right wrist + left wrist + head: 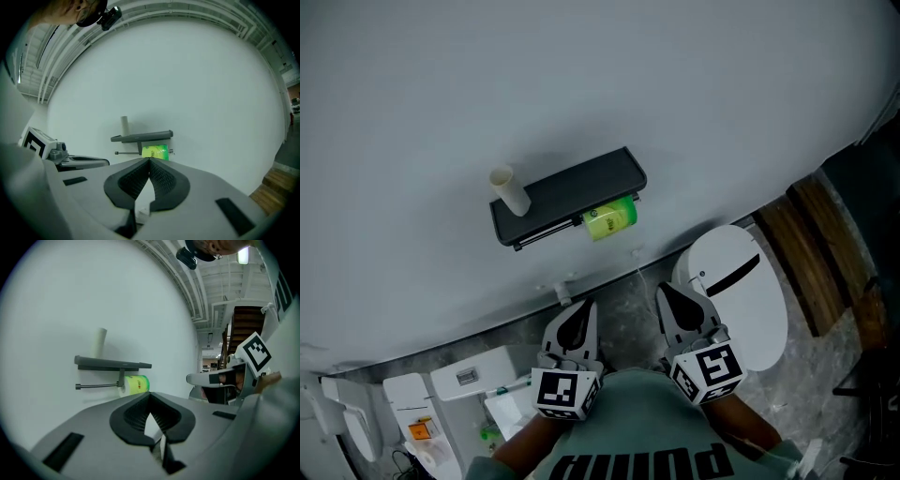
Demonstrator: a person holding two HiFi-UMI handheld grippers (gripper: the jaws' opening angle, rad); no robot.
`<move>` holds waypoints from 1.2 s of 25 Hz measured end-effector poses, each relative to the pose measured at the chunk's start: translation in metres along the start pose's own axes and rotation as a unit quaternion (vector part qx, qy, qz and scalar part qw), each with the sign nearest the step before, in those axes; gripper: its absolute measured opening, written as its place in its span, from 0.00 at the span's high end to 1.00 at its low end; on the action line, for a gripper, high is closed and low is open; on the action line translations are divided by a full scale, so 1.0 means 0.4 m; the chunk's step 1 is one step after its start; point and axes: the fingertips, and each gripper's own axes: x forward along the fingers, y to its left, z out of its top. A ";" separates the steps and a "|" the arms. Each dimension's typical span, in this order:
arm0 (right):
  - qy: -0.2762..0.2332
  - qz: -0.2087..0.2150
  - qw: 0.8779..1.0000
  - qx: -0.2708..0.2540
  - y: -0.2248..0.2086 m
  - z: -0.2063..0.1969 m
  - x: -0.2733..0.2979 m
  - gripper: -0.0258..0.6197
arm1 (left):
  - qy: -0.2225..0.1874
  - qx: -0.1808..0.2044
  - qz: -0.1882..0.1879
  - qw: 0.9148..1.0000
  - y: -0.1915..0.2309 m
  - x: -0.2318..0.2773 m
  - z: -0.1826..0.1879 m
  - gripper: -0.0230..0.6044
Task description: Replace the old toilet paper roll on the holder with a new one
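A black holder shelf [572, 192] [112, 364] [143, 137] is fixed to the white wall. A bare cardboard tube [510, 190] [99, 341] [124, 125] stands upright on the shelf's left end. Under the right end, a roll in green wrapping [611, 217] [135, 384] [155, 151] hangs on the bar; the bar's left part is bare. My left gripper [579, 307] [150, 394] and right gripper [667, 292] [150, 160] are both shut and hold nothing. They are side by side, well back from the holder, pointing toward it.
A white toilet with its lid [741, 291] down stands at the lower right. A wooden strip [816, 253] runs along the floor beyond it. White boxes and a dispenser [469, 380] sit at the lower left on the grey floor.
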 end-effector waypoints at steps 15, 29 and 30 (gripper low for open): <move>0.017 0.099 0.995 0.000 -0.087 -0.115 -0.274 0.95 | 0.058 0.002 0.114 0.992 -0.308 -0.150 -0.087 0.96; 0.000 0.089 0.996 -0.030 0.010 -0.099 -0.415 0.95 | 0.030 0.019 0.109 0.993 -0.378 -0.314 -0.061 0.96; 0.001 0.088 0.996 -0.032 0.032 -0.099 -0.426 0.95 | 0.027 0.020 0.112 0.993 -0.375 -0.341 -0.060 0.96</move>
